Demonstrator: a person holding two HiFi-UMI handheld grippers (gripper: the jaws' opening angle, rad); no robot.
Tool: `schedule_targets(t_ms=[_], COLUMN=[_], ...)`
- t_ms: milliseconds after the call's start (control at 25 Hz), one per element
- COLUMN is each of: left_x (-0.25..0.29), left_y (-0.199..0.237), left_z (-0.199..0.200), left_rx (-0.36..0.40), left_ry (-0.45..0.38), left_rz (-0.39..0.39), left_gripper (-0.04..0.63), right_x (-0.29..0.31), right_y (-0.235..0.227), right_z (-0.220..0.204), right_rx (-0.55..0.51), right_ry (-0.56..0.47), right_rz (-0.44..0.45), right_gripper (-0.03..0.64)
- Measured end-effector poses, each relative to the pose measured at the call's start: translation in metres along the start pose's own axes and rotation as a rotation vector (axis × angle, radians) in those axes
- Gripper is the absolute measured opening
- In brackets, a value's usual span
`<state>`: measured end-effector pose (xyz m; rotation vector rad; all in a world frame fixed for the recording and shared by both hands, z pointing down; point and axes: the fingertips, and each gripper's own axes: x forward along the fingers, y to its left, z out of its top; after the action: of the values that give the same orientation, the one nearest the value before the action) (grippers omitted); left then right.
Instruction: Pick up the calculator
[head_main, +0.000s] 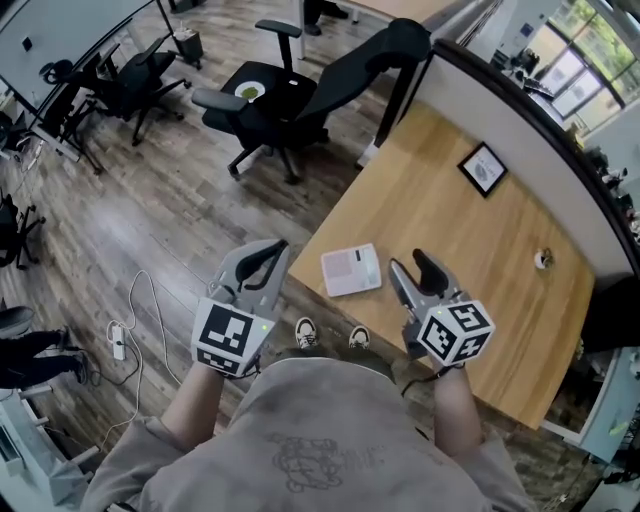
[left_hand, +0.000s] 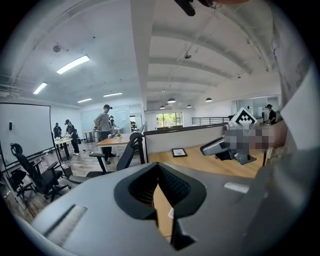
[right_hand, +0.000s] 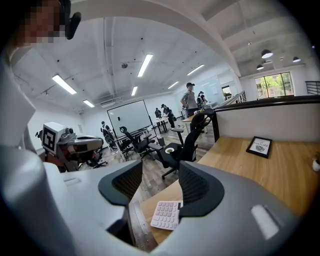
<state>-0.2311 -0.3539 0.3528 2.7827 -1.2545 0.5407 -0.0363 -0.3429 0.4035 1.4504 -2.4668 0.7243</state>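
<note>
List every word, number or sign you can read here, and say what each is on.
"NATURE": on the framed picture on the desk.
Keys of the calculator: too small to read.
Print on the person's shirt: blurred, unreadable.

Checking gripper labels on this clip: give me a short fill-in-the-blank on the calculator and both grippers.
1. The calculator lies flat on the desk, touched by ___ gripper.
2. The left gripper has its jaws ___, with nothing between them.
3. The right gripper has its jaws ___, short of the calculator.
Missing words: neither; shut; open.
</note>
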Motion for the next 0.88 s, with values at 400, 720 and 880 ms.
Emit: schedule_targets(t_ms=[400, 720, 880], left_x=[0.03, 0.064, 0.081], left_y=[-0.012, -0.017, -0.023], left_z=[-0.021, -0.067, -0.106], left_rx=[-0.091, -0.163, -0.193], left_ry=[0.058, 0.148, 0.226], left_rz=[0.025, 0.013, -0.007], left_gripper=[0.002, 0.002, 0.002], right_x=[0.025, 0.072, 0.089], right_y=[-0.03, -0.072, -0.085], right_z=[-0.028, -0.088, -0.127], right_rx=[0.011, 0.04, 0.083], right_ry=[0.094, 0.265, 0.337], right_rz=[0.04, 0.064, 0.07], right_gripper=[0.213, 0.213, 0.213])
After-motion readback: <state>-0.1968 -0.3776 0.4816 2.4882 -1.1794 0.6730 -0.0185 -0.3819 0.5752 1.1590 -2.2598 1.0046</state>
